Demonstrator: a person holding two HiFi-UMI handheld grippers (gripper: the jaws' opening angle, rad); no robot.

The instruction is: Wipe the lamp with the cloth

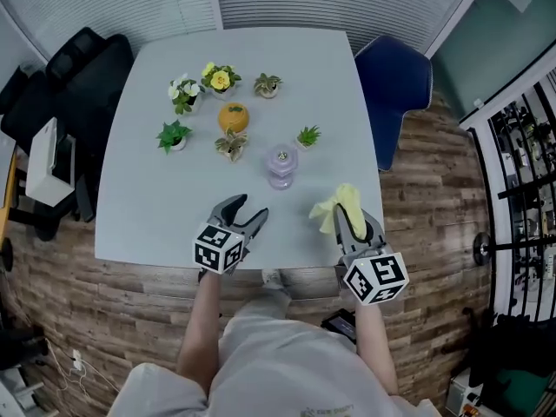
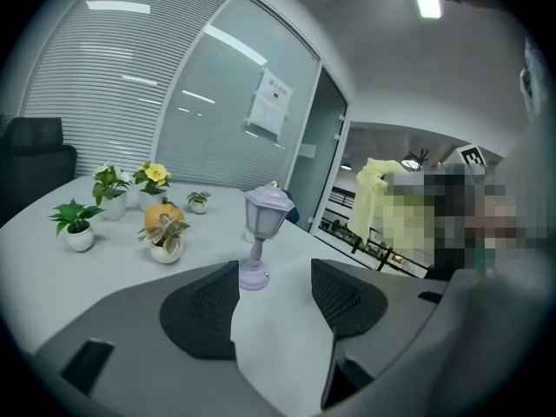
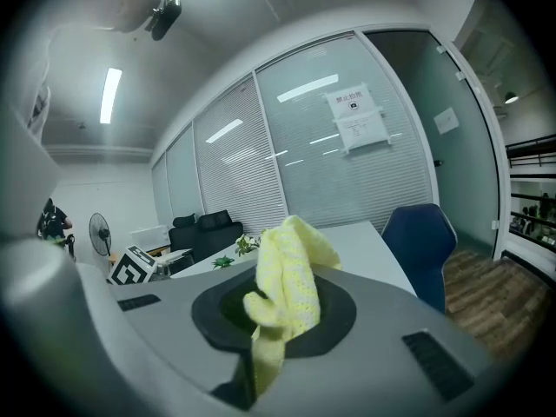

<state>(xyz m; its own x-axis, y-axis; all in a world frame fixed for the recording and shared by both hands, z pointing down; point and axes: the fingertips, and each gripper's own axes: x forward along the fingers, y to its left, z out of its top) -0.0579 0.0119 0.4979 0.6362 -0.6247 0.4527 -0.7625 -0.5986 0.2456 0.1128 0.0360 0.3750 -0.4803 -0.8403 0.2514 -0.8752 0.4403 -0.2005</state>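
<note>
1. Nearest, at the near edge of the pale table (image 1: 148,207), is the left gripper (image 1: 246,208). Its jaws stand apart and the pads touch nothing; only bare table top shows between them.
2. Beside it, at its 3 o'clock, is the right gripper (image 1: 350,218). Its jaws are closed on a yellow knitted cloth (image 1: 334,207), which bunches up out of the pads and hangs a little to one side.
3. The lamp (image 1: 281,165), a small lilac one shaped like a lantern, stands upright on the table. It is at 1 o'clock from the left gripper and at 10 o'clock from the right gripper, apart from both. Seen along the left jaws, it is in line with the gap, with bare table before it.
4. Around the lamp:
   - a small green plant (image 1: 307,135) near, at 1 o'clock;
   - a variegated plant (image 1: 231,144) at 10 o'clock;
   - an orange pumpkin (image 1: 233,116) just behind that plant.
5. Farther behind, at 10 to 12 o'clock, are four more small potted plants, one of them a yellow flower pot (image 1: 220,78).
6. Off the table, a blue chair (image 1: 395,85) stands at its far right corner, and a black chair (image 1: 69,76) at its far left.
</note>
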